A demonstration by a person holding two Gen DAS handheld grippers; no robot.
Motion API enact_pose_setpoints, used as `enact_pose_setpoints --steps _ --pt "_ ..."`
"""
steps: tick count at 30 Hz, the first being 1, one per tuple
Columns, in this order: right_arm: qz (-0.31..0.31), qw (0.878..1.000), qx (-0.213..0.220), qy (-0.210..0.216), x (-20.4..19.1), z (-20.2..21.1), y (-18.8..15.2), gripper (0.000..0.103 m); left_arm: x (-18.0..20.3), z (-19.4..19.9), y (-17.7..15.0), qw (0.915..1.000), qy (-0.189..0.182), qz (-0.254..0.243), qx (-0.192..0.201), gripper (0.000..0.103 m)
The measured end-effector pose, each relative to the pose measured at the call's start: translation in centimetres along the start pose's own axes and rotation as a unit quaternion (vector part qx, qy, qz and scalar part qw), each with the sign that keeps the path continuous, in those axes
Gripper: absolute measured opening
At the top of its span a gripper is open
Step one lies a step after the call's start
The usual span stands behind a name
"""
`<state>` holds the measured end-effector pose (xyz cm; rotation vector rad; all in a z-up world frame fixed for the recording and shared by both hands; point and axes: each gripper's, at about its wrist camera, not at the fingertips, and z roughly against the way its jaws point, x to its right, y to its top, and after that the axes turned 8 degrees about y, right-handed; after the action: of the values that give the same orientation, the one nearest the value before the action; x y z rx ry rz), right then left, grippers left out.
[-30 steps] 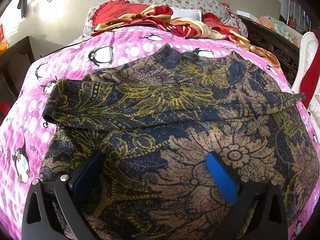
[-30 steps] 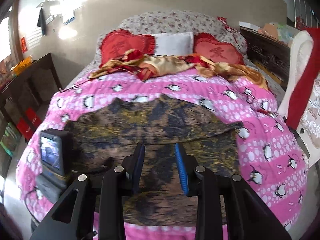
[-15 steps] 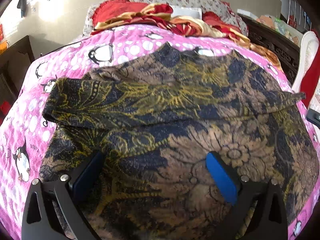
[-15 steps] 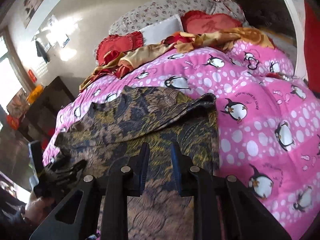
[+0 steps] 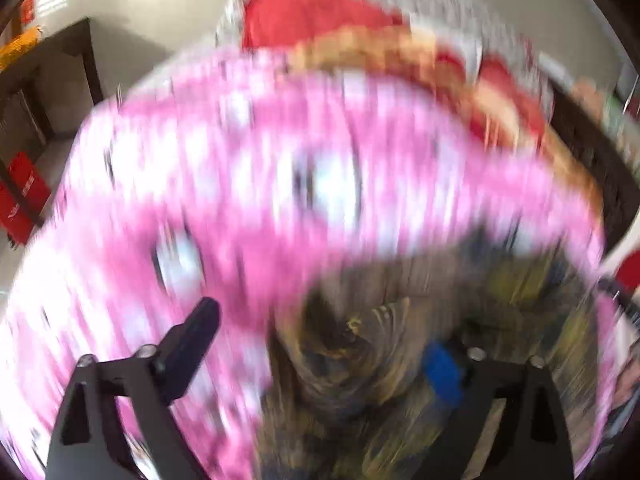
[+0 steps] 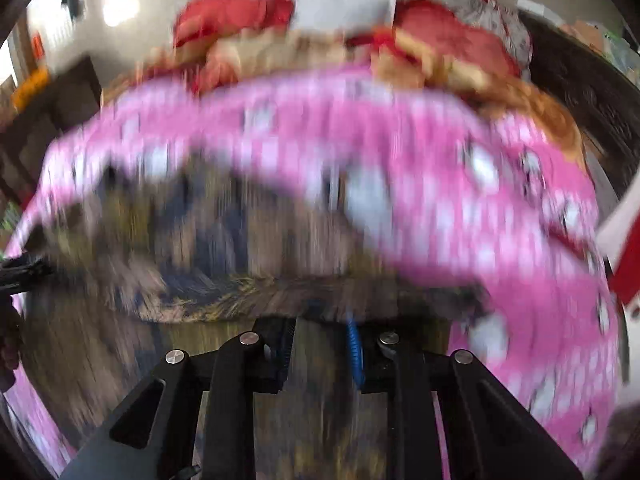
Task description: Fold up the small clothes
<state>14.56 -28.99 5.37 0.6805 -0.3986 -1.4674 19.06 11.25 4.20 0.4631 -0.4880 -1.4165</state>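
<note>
Both views are blurred by fast motion. The dark blue and tan flowered garment (image 5: 360, 344) lies on the pink penguin bedspread (image 5: 240, 184). My left gripper (image 5: 320, 344) is open, its fingers wide apart, with a raised bunch of the garment's left edge between them. In the right wrist view the garment (image 6: 208, 240) spreads to the left. My right gripper (image 6: 320, 344) has its fingers only a narrow gap apart, with the garment's folded edge lying across the tips; whether it grips the cloth is unclear.
Red heart pillows (image 6: 452, 36) and a crumpled gold and red cloth (image 6: 460, 72) lie at the head of the bed. Dark wooden furniture (image 5: 60, 76) stands to the left, a carved dark cabinet (image 6: 592, 92) to the right.
Both grippers have swung fast. The left one moved from over the garment's middle to its left edge, where the cloth is now bunched up. The right one dropped to the folded edge.
</note>
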Motion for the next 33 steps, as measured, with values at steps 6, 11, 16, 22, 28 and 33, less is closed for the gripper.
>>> enact_pose_setpoints --steps 6,11,16,22,28,33 --pt "-0.017 0.998 0.057 0.008 1.4 3.9 1.0 0.034 -1.8 6.2 2.8 0.9955 0.014 0.009 0.094 0.098" --pt "-0.027 0.998 0.044 0.030 -0.8 4.3 -1.7 0.034 2.9 3.9 -1.7 0.9981 -0.028 -0.027 0.048 0.098" --pt "-0.027 0.998 0.025 -0.056 -2.5 0.5 -3.5 0.035 5.7 -2.5 -4.6 0.9983 -0.003 -0.056 0.018 0.096" --pt "-0.038 0.997 0.032 -0.051 -0.2 -2.6 -5.4 0.039 4.2 -3.7 -4.8 0.9993 -0.017 -0.026 0.022 0.094" --pt "-0.024 0.998 0.030 -0.050 -0.5 -3.0 -4.9 0.043 4.2 -2.2 -4.0 0.9982 -0.023 -0.055 0.005 0.091" --pt "-0.022 0.996 0.044 -0.069 -1.5 1.8 -5.0 0.042 -0.8 5.9 -5.8 0.9960 -0.021 -0.071 0.050 0.099"
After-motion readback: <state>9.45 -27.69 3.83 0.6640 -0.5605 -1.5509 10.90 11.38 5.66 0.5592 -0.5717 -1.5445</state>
